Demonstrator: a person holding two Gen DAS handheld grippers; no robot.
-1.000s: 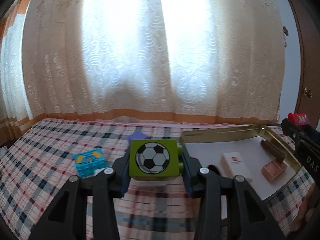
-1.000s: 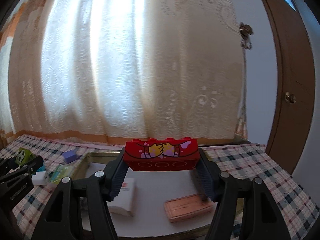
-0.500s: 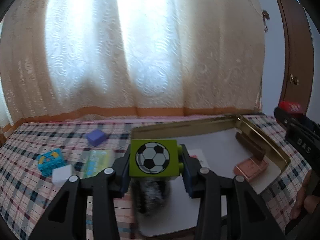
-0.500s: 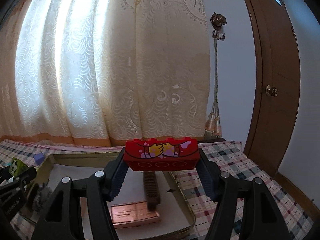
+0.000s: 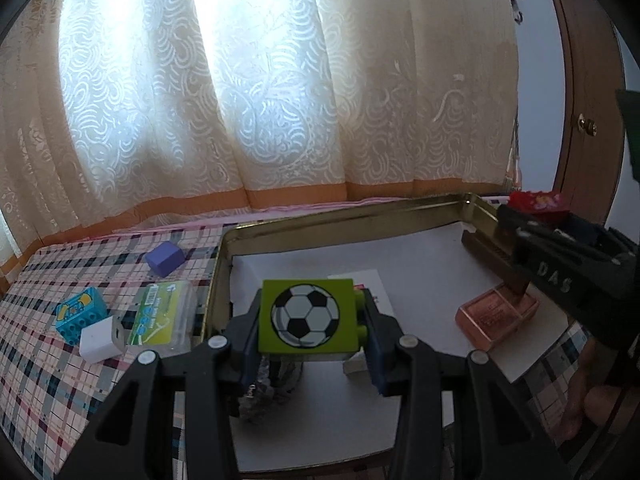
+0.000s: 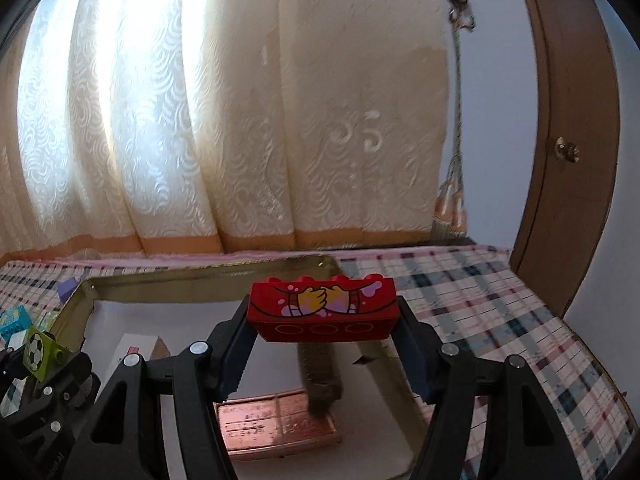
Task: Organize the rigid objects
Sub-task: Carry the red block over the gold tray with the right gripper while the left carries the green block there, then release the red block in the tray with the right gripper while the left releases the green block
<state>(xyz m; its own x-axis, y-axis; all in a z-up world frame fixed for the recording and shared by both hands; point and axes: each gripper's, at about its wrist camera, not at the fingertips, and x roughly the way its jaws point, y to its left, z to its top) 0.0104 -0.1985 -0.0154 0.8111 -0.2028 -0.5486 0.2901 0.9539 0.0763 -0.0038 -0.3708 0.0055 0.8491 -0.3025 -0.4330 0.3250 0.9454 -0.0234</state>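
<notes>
My left gripper is shut on a green brick with a football picture, held above the white floor of the gold-rimmed tray. My right gripper is shut on a long red brick above the tray's right part. The red brick also shows at the right in the left wrist view. The green brick shows at the left in the right wrist view.
In the tray lie a copper-coloured flat box, a dark brown bar, a white box and a crumpled grey thing. On the checked cloth left of the tray lie a purple cube, a clear case, a white block and a blue brick.
Both grippers have moved right with their bricks. The left one now hangs over the tray instead of the cloth. The right one is now over the tray's right side.
</notes>
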